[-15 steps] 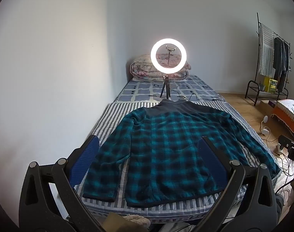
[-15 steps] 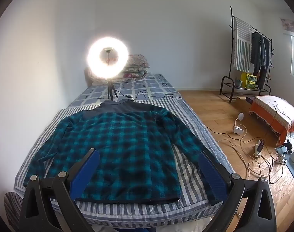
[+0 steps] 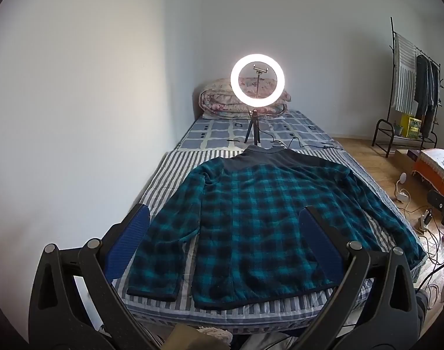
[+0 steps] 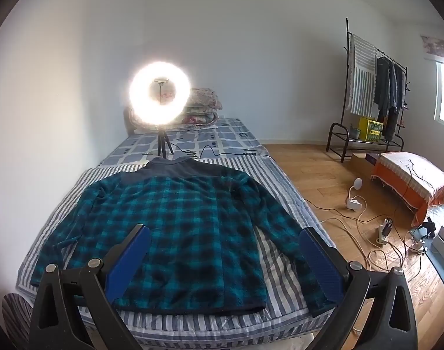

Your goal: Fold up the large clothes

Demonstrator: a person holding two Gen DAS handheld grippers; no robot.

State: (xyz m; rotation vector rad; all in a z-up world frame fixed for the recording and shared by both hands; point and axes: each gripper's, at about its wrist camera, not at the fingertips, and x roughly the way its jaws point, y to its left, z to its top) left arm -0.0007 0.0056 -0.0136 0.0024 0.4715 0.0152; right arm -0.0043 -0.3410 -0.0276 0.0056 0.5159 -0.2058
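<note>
A teal and black plaid fleece jacket (image 3: 251, 218) lies spread flat on the striped bed (image 3: 175, 166), collar toward the far end, both sleeves out to the sides. It also shows in the right wrist view (image 4: 181, 227). My left gripper (image 3: 224, 233) is open and empty, held in the air above the jacket's near hem, toward its left half. My right gripper (image 4: 224, 248) is open and empty, held above the hem toward the jacket's right sleeve (image 4: 283, 233).
A lit ring light on a small tripod (image 3: 257, 84) stands on the bed behind the collar, its cable (image 4: 216, 153) trailing right. A folded quilt (image 3: 222, 99) lies at the far end. Wall on the left. Cables and power strips (image 4: 382, 230) cover the wooden floor; clothes rack (image 4: 373, 87) at right.
Both grippers have shifted only slightly; the jacket has not moved and both grippers remain open.
</note>
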